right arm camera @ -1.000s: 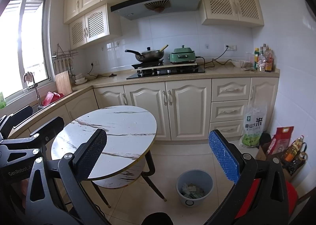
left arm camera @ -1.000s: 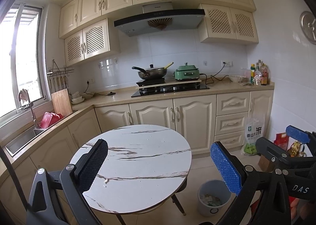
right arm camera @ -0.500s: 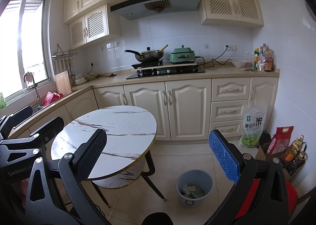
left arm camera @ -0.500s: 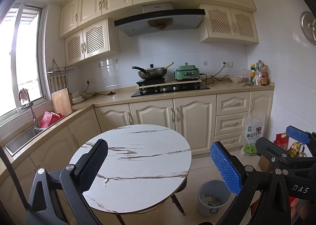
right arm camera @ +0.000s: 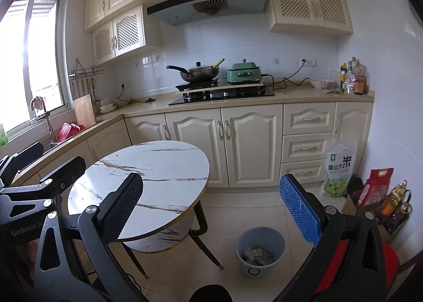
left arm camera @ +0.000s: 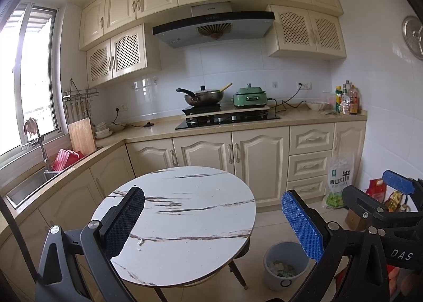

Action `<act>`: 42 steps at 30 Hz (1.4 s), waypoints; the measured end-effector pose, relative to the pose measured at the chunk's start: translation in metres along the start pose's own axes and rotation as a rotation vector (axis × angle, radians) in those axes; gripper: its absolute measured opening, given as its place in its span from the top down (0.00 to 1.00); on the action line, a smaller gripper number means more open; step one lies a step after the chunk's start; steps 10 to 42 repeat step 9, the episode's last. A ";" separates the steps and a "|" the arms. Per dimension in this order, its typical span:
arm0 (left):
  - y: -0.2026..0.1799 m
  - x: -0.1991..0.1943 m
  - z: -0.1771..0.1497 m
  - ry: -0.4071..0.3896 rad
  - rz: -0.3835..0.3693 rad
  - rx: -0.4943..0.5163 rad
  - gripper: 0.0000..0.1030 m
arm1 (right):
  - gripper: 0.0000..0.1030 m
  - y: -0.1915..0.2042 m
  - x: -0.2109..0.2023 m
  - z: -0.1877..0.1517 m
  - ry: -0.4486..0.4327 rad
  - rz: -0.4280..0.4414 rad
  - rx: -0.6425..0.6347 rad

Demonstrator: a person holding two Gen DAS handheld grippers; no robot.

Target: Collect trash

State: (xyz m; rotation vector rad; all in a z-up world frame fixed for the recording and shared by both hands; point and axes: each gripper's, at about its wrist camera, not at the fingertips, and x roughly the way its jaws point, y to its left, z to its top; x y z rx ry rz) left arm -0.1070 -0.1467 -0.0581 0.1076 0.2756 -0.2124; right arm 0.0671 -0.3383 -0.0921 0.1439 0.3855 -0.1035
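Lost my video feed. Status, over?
Left gripper and right gripper open, empty. Trash bin on floor, holds scraps. Crumbs on round table. Nothing blocking.

Wok (left arm camera: pixel 203 97) and green cooker (left arm camera: pixel 249 97) on stove; rice bag (right arm camera: pixel 339 169) by drawers.

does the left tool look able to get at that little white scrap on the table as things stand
Probably yes: the left tool is open, holds nothing, and the scrap lies uncovered on the round table near its left finger.

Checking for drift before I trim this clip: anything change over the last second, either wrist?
Nothing visibly changed. Left gripper and right gripper both stay open and empty, held in the same spot; table and trash bin unmoved.
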 end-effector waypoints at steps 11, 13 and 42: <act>-0.004 0.007 0.000 0.010 -0.007 0.003 0.01 | 0.00 -0.007 0.007 -0.004 0.006 0.000 0.013; -0.004 0.007 0.000 0.010 -0.007 0.003 0.01 | 0.00 -0.007 0.007 -0.004 0.006 0.000 0.013; -0.004 0.007 0.000 0.010 -0.007 0.003 0.01 | 0.00 -0.007 0.007 -0.004 0.006 0.000 0.013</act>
